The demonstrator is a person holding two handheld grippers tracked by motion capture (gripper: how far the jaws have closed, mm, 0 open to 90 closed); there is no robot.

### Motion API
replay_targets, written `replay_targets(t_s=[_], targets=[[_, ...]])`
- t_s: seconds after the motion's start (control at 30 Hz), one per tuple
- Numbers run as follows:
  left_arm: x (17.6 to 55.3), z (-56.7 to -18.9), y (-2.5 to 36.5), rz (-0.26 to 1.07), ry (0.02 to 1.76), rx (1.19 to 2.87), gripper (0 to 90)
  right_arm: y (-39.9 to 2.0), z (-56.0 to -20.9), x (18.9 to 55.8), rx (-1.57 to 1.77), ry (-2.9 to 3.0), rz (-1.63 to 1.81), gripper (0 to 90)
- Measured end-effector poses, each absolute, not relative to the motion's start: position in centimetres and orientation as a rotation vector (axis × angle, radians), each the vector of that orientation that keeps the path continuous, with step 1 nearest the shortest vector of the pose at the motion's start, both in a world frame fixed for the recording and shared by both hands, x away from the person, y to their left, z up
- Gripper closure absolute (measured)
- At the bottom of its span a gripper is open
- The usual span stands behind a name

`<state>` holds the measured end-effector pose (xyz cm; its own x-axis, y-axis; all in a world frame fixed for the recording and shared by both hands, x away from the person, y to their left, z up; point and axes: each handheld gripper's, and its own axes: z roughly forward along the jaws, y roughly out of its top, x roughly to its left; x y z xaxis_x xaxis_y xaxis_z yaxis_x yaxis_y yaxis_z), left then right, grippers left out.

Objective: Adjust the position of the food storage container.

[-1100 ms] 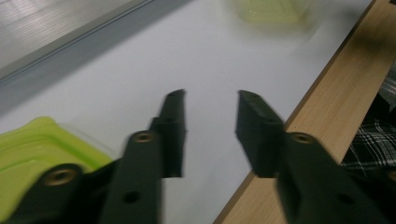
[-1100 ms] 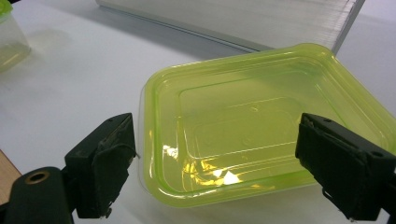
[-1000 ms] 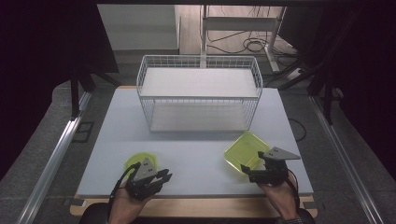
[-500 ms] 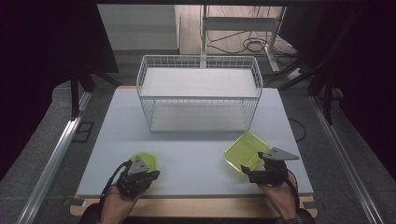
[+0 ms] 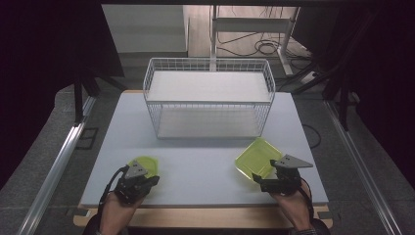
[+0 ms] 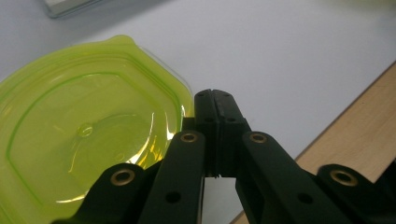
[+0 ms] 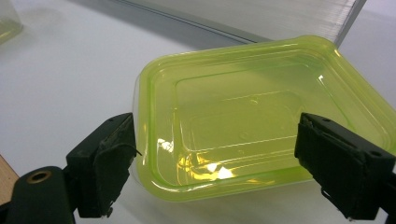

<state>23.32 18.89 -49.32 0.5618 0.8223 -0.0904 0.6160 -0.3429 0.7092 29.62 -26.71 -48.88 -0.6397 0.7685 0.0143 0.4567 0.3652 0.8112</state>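
Left gripper (image 6: 215,100) has its jaws pressed together on nothing, tips just beside the rim of the round translucent yellow-green plastic lid (image 6: 88,135). Right gripper (image 7: 215,158) gapes wide, jaws flanking the rectangular yellow-green plastic container (image 7: 261,121) on the white tabletop (image 5: 205,161), white wire basket (image 5: 209,98) beyond.

1. A lab-like recording setup: a plain white table (image 5: 205,161) at frame centre, edged by black curtains (image 5: 44,73).
2. Cables (image 5: 262,46) lie loose on the floor at the upper middle, beside a metal stand (image 5: 254,24).
3. Aluminium rails (image 5: 58,171) flank the table.
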Motion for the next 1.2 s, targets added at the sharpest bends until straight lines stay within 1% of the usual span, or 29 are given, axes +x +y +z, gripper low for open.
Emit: replay_targets(t_s=[0.5,0.77,0.9,1.1,1.2], targets=[[24.9,-49.9,22.2,0.406,1.253,2.020,90.0,-26.6,-49.0,29.6,1.072,2.270,1.160,12.7],[26.1,-50.0,23.6,0.441,1.278,1.992,90.0,-26.4,-49.1,29.6,1.074,2.278,1.156,14.1],[26.4,-50.1,23.9,0.435,1.288,1.981,90.0,-26.4,-49.1,29.7,1.075,2.278,1.155,14.2],[25.8,-49.7,23.0,0.453,1.233,1.975,90.0,-26.6,-48.9,29.6,1.089,2.262,1.174,15.6],[25.7,-49.7,22.0,0.441,1.166,1.962,84.8,-26.8,-48.7,29.7,1.109,2.242,1.191,16.9]])
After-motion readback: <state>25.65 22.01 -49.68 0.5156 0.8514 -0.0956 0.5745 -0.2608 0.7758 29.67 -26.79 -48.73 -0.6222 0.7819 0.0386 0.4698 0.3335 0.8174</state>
